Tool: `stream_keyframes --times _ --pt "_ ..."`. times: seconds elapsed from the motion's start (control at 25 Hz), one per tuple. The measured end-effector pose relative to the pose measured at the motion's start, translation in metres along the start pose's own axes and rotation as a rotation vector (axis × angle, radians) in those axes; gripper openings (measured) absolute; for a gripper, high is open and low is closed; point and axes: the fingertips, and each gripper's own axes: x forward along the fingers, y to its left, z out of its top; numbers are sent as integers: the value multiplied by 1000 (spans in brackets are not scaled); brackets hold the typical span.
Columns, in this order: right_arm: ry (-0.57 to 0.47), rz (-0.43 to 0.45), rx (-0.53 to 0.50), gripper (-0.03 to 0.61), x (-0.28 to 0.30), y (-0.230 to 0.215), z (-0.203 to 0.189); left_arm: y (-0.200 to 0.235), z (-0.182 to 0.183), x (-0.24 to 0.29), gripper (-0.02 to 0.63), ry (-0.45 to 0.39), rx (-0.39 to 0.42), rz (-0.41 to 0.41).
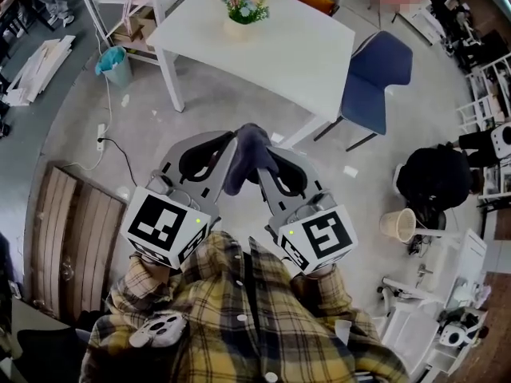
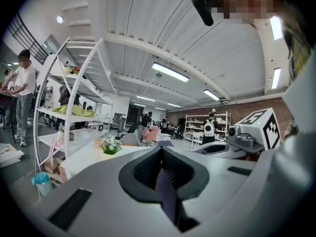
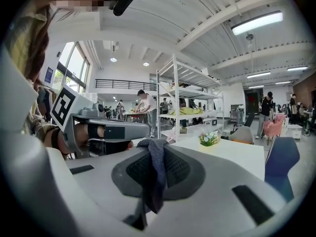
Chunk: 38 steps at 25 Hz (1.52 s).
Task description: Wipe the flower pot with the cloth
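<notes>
The flower pot (image 1: 242, 14) holds small pink and white flowers and stands near the far edge of a white table (image 1: 279, 54), well ahead of both grippers. It also shows in the left gripper view as the pot (image 2: 111, 146) and in the right gripper view as the pot (image 3: 208, 139). A dark blue-grey cloth (image 1: 249, 158) hangs between the two grippers at chest height. My left gripper (image 1: 231, 140) is shut on one part of the cloth (image 2: 165, 194). Close beside it, my right gripper (image 1: 267, 148) is shut on the cloth (image 3: 155, 177), which drapes over its jaws.
A blue chair (image 1: 375, 74) stands at the table's right corner. A white shelf rack (image 1: 132, 6) and a teal bin (image 1: 116, 62) are left of the table. Wooden boards (image 1: 76, 238) lie on the floor at left. A person in black (image 1: 435, 178) and a beige basket (image 1: 398, 223) are at right.
</notes>
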Motion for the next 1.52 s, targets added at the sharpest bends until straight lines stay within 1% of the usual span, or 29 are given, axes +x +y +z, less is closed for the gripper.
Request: stream_keyframes --times 0.2,0.4,0.68,0.92,1.2,1.52 --pt "-5 -23 -2 15 57 -23 16 52 16 26 8 -11 14 -24" --pt "-10 -63 -1 15 96 -45 24 96 19 47 8 -3 13 -40" --pt "10 -107 23 15 134 -67 21 138 12 68 8 25 6 -53" --pt "33 -125 49 15 162 -101 16 168 9 98 8 46 -4 -51" --pt "39 -101 51 15 214 -159 19 215 15 155 8 50 -3 -15" --pt "31 -78 42 15 274 -248 46 270 46 244 8 41 10 22"
